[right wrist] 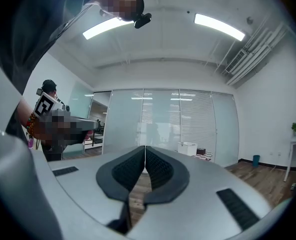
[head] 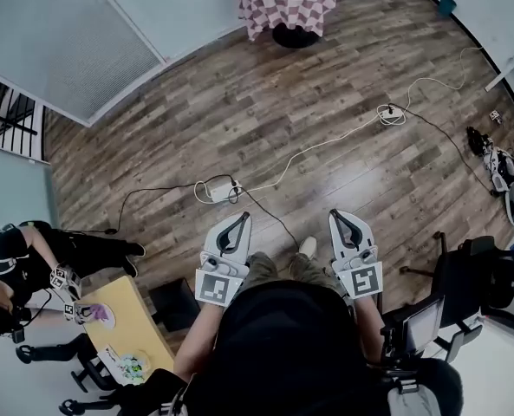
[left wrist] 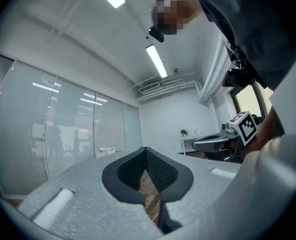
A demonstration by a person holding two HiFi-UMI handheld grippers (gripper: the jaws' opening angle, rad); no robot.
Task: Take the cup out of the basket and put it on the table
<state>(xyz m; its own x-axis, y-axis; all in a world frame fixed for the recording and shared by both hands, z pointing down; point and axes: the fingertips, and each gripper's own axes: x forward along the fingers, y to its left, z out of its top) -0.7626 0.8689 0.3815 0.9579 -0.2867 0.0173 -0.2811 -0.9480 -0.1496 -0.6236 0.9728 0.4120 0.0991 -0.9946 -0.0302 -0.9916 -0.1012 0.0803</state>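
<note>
No cup and no basket show in any view. In the head view I hold both grippers level in front of me over a wooden floor. My left gripper (head: 242, 217) is shut with nothing in it, and its tips also meet in its own view (left wrist: 146, 149). My right gripper (head: 335, 215) is likewise shut and empty, with its pads touching in the right gripper view (right wrist: 145, 147). A table with a red-checked cloth (head: 288, 2) stands far ahead across the room.
White and black cables with a power strip (head: 222, 190) run across the floor just ahead. A seated person (head: 31, 258) is at a small yellow table (head: 139, 323) on my left. Office chairs (head: 469, 276) stand on my right. Glass partition walls (right wrist: 162, 124) close the room.
</note>
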